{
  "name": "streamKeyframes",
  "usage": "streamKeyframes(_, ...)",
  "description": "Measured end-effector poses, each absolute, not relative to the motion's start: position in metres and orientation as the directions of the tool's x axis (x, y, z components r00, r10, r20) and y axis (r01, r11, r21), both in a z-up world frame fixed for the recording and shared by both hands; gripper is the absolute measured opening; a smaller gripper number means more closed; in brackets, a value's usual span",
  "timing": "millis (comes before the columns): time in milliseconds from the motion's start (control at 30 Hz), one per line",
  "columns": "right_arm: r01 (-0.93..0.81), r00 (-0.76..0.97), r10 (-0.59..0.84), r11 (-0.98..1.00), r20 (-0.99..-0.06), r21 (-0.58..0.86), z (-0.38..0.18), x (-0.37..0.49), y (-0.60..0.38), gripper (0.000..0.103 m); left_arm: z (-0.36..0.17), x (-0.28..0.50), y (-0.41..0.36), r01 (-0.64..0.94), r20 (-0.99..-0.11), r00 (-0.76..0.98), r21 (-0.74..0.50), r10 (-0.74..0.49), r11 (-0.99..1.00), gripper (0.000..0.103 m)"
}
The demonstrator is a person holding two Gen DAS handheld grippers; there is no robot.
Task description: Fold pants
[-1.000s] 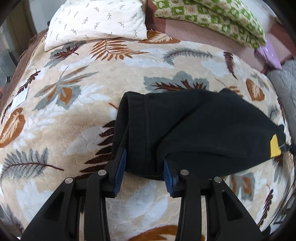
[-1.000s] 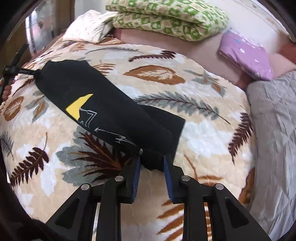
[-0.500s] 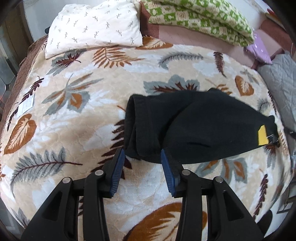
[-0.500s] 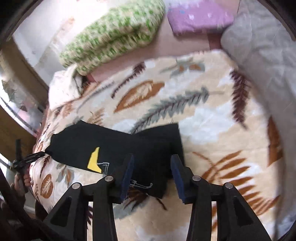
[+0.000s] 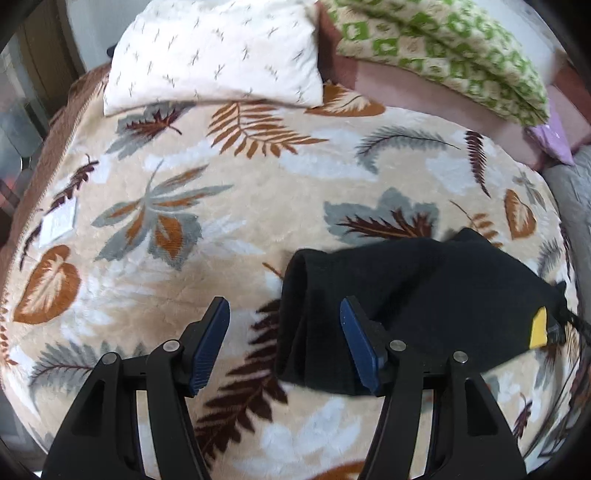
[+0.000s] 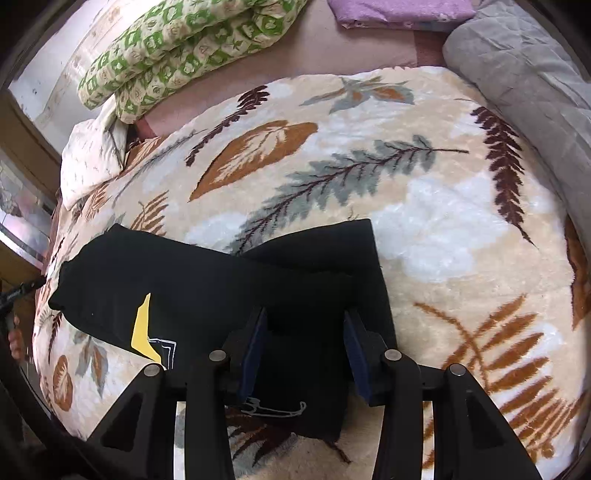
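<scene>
The black pants (image 5: 424,306) lie folded on my leaf-print blanket (image 5: 221,221), a yellow patch (image 6: 142,325) showing. My left gripper (image 5: 284,336) has just been opening, jaws spread, the fold's edge between them untouched. My right gripper (image 6: 304,350) hangs parted over the cloth, not pinching it. Beyond: one white pillow (image 5: 214,51), one green-checked quilt (image 5: 443,48), one purple cushion (image 6: 399,11), one grey cover (image 6: 535,74).

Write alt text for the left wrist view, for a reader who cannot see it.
Folded black pants lie on a beige blanket patterned with leaves. The left gripper hangs open above their folded end, which lies between its blue pads without being pressed; its jaws have just been opening. A white pillow and a green checked quilt lie beyond.
</scene>
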State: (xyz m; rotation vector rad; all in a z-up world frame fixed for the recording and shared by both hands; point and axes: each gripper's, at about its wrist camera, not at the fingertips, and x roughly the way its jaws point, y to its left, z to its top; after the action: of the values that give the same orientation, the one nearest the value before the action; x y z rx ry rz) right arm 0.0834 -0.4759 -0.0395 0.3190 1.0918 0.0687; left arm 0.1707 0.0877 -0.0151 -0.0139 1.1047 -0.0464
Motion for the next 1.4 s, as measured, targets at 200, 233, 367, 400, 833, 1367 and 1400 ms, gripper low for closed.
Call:
streamKeyframes(200,0.085,0.458,0.22,0.954,-0.862,0.289,-0.042,0.087,-0.476,0.037,-0.039,0.188,0.088,0.039,-0.912,0.402,-0.077,-0.086,0.996,0.062)
streamKeyframes(233,0.086,0.458,0.222,0.953,-0.861,0.291,-0.042,0.087,-0.477,0.034,-0.04,0.188,0.088,0.055,-0.91,0.4,-0.1,-0.114,0.993,0.061)
streamKeyframes(367,0.08,0.467,0.251,0.943,-0.848,0.323,-0.044,0.088,-0.479,0.016,-0.041,0.184,0.08,0.12,-0.898,0.397,-0.155,-0.19,0.981,0.061)
streamKeyframes(400,0.076,0.474,0.258,0.941,-0.842,0.331,-0.044,0.088,-0.478,0.014,-0.041,0.182,0.075,0.147,-0.895,0.399,-0.153,-0.2,0.977,0.061)
streamKeyframes(833,0.049,0.53,0.212,0.959,-0.821,0.279,-0.023,0.093,-0.477,0.006,-0.023,0.179,0.069,0.159,-0.866,0.468,-0.114,-0.177,0.981,0.025)
streamKeyframes(1367,0.119,0.517,0.15,0.962,-0.843,0.245,-0.034,0.107,-0.496,0.006,-0.041,0.172,0.054,0.241,-0.886,0.464,0.115,-0.01,0.964,0.026)
streamKeyframes(1400,0.124,0.513,0.151,0.961,-0.845,0.247,-0.038,0.106,-0.497,0.006,-0.045,0.172,0.054,0.246,-0.89,0.456,0.127,0.0,0.961,0.026)
